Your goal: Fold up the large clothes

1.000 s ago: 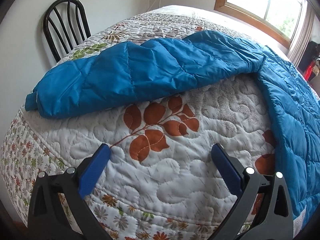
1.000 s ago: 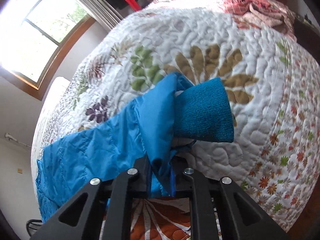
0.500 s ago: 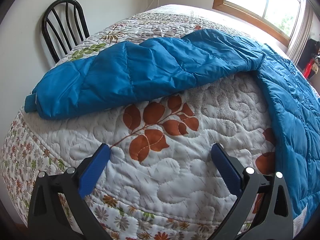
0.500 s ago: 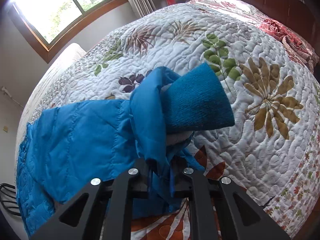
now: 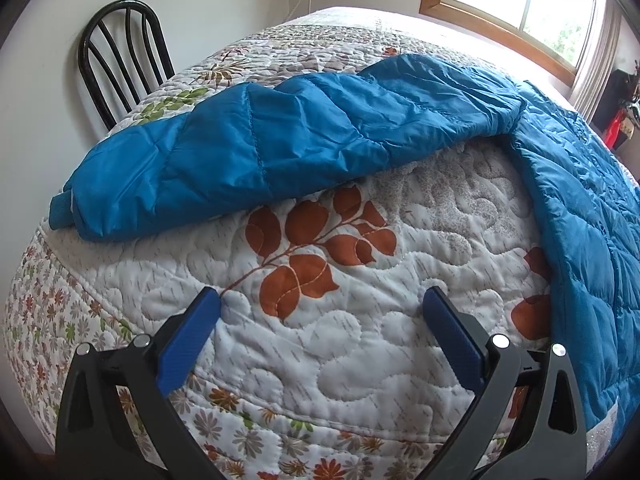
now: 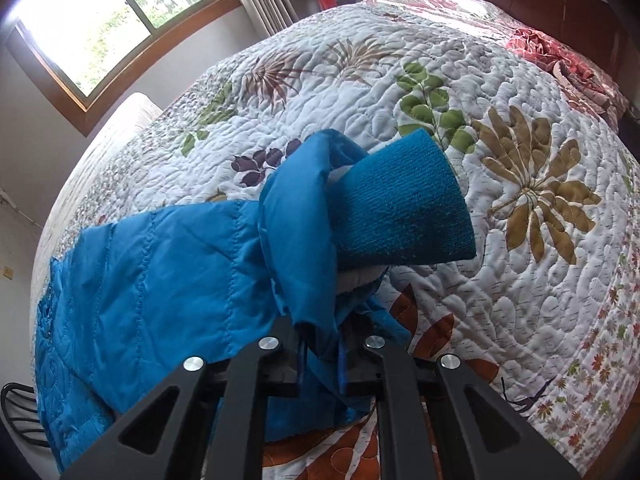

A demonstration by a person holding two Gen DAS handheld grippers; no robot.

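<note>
Because its jaws are pinched tight on a bunch of shell fabric just behind the knit cuff (image 6: 404,204), the right gripper (image 6: 322,354) carries the end of 1 sleeve (image 6: 296,248) clear of the bed, and the cuff juts out past the fingers, free and tilted toward the leafy quilt (image 6: 520,120). That hold near the cuff looks chosen so the whole sleeve trails after the gripper instead of sagging from its middle; my guess is it is meant to be laid across the jacket's body. Behind the gripper, to the left in the right wrist view, the quilted blue jacket (image 6: 152,272) lies spread flat on the bed.

Nearest in the left wrist view, the left gripper (image 5: 320,332) hangs with its 2 blue pads wide apart and nothing between them, over bare quilt near the bed's edge, apparently waiting its turn. Just beyond it the other sleeve (image 5: 248,152) stretches out to the left, its cuff close to the quilt's border, while the jacket body runs down the right side. Farther back stand a black chair (image 5: 120,52) against the wall and a wood-framed window (image 5: 520,8).
</note>
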